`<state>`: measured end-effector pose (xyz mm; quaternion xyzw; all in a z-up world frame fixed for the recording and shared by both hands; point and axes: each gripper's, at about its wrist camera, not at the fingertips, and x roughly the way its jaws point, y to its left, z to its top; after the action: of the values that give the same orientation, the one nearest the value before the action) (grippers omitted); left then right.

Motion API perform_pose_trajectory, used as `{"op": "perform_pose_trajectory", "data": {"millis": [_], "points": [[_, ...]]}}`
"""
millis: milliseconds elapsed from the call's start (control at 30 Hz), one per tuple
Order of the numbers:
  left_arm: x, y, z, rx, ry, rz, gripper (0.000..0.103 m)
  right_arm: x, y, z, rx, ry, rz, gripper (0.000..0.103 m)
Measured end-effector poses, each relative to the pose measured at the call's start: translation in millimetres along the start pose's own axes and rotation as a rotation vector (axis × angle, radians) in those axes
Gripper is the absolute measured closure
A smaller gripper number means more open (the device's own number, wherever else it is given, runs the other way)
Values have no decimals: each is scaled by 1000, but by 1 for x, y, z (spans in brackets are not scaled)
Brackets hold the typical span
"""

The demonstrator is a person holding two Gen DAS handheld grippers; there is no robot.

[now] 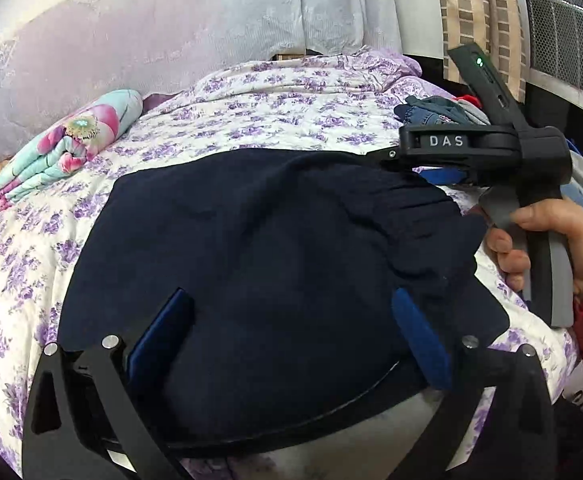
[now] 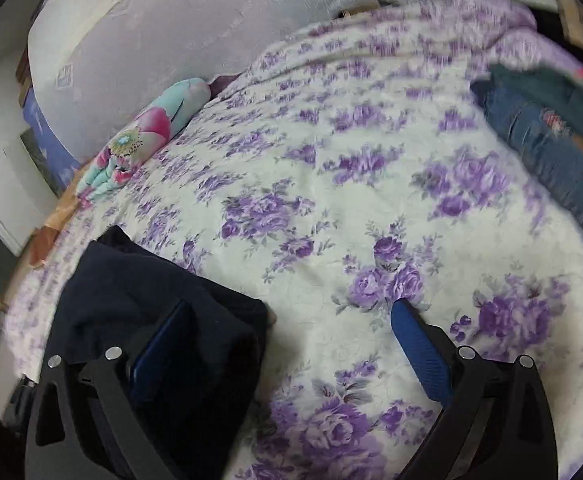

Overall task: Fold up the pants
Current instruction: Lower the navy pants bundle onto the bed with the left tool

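Pants [image 1: 259,248], dark navy, lie spread in a broad mass on the near part of the bed [image 1: 275,120], over its purple-flowered cover. Left gripper [image 1: 287,320] hangs above them, fingers [image 1: 419,340] spread wide, the cloth showing between them. Right gripper [image 2: 291,332] has its fingers [image 2: 421,352] spread too, the left one over the pants' edge, the other over bare cover. Farther off, a folded floral blanket [image 1: 71,144] sits by the left edge and jeans [image 2: 551,152] toward the far right corner.
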<state>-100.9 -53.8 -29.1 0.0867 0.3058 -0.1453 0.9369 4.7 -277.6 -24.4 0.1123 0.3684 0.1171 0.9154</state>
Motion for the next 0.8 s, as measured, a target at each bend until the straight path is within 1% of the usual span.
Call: {"op": "perform_pose_trajectory", "data": {"millis": [67,133,200,233,267,300,333,367,400,433,467,533,567,700,767,800], "points": [[-1,1,-1,-9,-2,-11,4,-13,10,-2,-45,-63,-38,4],[-2,3,-1,-15,-6,-14,4,-42,23,-8,-76,-174,-70,4],[-3,0,-1,-13,-6,-10,4,-64,41,-9,-117,-251,-44,3],[-3,0,-2,-13,-5,-9,4,-72,52,-11,-166,-258,-40,3],[-4,0,-2,-13,-6,-8,4,-71,59,-13,-200,-243,-63,4],[-4,0,-2,-14,-7,-10,4,-65,66,-15,-241,-216,-96,4],[-4,0,-2,-14,-7,-10,4,-49,71,-20,-296,-164,-141,4],[-4,0,-2,-13,-8,-7,4,-32,73,-24,-322,-116,-176,3],[-3,-2,-2,-10,-8,4,4,-19,67,-23,-298,-53,-149,3],[-4,-2,-2,-12,-11,8,4,-19,59,-21,-254,-46,-102,3],[-4,-2,-2,-13,-14,8,4,-21,52,-19,-215,-48,-70,3],[-4,-2,-2,-12,-14,8,4,-22,51,-22,-218,-57,-72,3],[-4,-2,-2,-12,-14,9,4,-26,53,-24,-226,-75,-84,3],[-4,-2,-3,-17,-15,5,4,-55,69,-38,-293,-209,-179,4],[-4,-3,-3,-18,-16,6,4,-60,76,-46,-321,-208,-187,3],[-4,-3,-3,-18,-16,6,4,-56,77,-49,-338,-179,-197,3]]}}
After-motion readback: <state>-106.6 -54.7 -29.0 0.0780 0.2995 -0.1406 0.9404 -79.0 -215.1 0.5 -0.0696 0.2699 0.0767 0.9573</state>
